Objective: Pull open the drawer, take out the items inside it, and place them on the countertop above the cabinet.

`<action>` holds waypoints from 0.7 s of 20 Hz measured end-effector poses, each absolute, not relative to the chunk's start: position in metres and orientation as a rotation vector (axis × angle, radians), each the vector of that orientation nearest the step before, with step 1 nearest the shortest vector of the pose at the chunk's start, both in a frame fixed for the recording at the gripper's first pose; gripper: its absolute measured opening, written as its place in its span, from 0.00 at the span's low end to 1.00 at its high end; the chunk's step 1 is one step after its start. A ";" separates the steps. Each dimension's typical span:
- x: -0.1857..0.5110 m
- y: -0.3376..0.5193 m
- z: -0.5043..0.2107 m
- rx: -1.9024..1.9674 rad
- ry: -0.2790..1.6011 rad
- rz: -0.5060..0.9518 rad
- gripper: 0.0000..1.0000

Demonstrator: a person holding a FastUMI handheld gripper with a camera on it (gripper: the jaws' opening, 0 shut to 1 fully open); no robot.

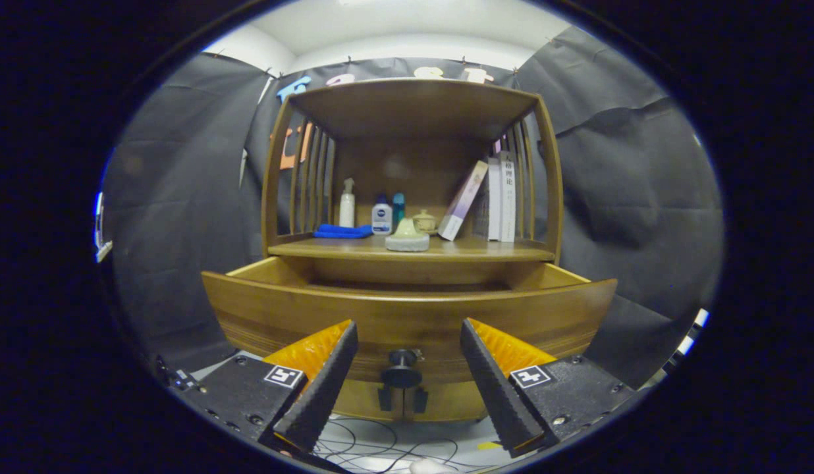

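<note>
A wooden cabinet stands ahead with its drawer (407, 316) pulled out toward me. The drawer's dark round knob (401, 368) sits between my fingers, with a gap on each side and neither finger touching it. My gripper (407, 342) is open with nothing held. The drawer front hides what lies inside. Above the drawer is the countertop (486, 249), a wooden shelf. On it stand a pale round dish with a cone-shaped lid (407, 238), a folded blue cloth (343, 231), a white spray bottle (347, 204), two small bottles (382, 218) and a small lidded pot (424, 220).
Several books (499, 197) lean at the right end of the countertop, under a wooden top shelf (413, 102) with slatted sides. Loose cables (380, 447) lie on the floor below the drawer. Black cloth walls close in left and right.
</note>
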State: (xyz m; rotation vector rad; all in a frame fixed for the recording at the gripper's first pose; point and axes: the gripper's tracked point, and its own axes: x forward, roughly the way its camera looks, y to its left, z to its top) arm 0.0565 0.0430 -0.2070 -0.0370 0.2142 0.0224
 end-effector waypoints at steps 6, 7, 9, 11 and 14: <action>0.075 0.051 -0.229 -0.019 0.265 0.021 0.99; 0.076 0.051 -0.231 -0.018 0.269 0.018 0.99; 0.081 0.048 -0.237 -0.018 0.282 0.006 0.99; 0.079 0.048 -0.237 0.003 0.280 0.002 0.99; 0.085 0.051 -0.239 0.008 0.273 0.000 0.99</action>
